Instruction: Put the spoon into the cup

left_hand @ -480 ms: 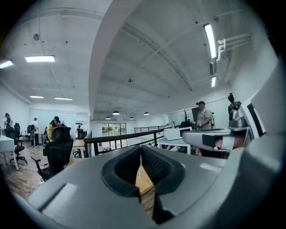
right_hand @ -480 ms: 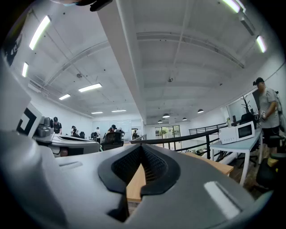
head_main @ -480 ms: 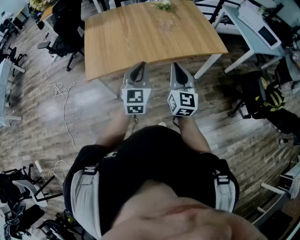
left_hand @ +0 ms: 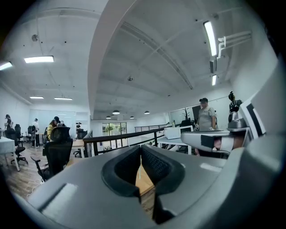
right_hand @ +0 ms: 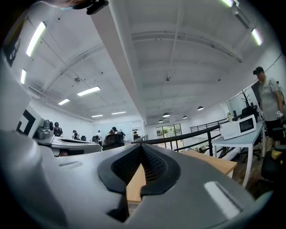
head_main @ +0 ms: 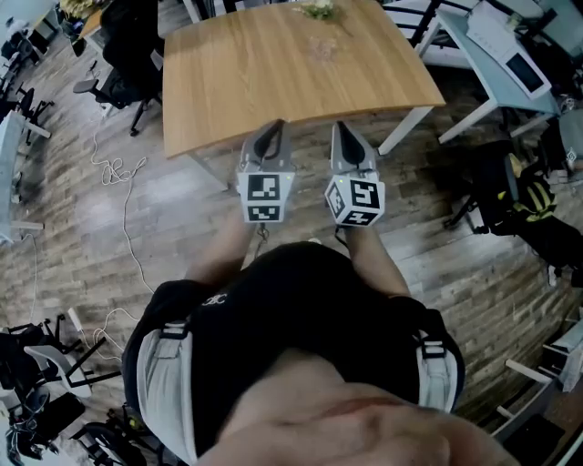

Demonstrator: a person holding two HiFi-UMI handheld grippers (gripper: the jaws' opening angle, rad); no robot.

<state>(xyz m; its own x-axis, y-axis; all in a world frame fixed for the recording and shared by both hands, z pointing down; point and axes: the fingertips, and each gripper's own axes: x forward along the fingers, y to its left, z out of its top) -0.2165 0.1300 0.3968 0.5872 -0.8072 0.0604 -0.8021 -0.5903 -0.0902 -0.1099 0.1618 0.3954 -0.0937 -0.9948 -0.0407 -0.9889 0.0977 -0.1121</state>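
In the head view a wooden table [head_main: 273, 73] stands ahead of me. Far across it lies a faint clear object [head_main: 321, 45], possibly the cup, with a pale greenish clump [head_main: 317, 10] at the far edge. I cannot make out a spoon. My left gripper [head_main: 267, 133] and right gripper [head_main: 342, 133] are held side by side close to my body, short of the table's near edge. Both point forward, are shut and hold nothing. The left gripper view shows its jaws [left_hand: 140, 150] closed together, and the right gripper view shows the same for its jaws [right_hand: 142, 150].
Black office chairs [head_main: 123, 55] stand left of the table, and a cable [head_main: 114, 173] trails on the wood floor. A white desk [head_main: 510, 64] and a black-and-yellow bag [head_main: 519, 196] are at the right. A person [left_hand: 206, 117] stands in the background.
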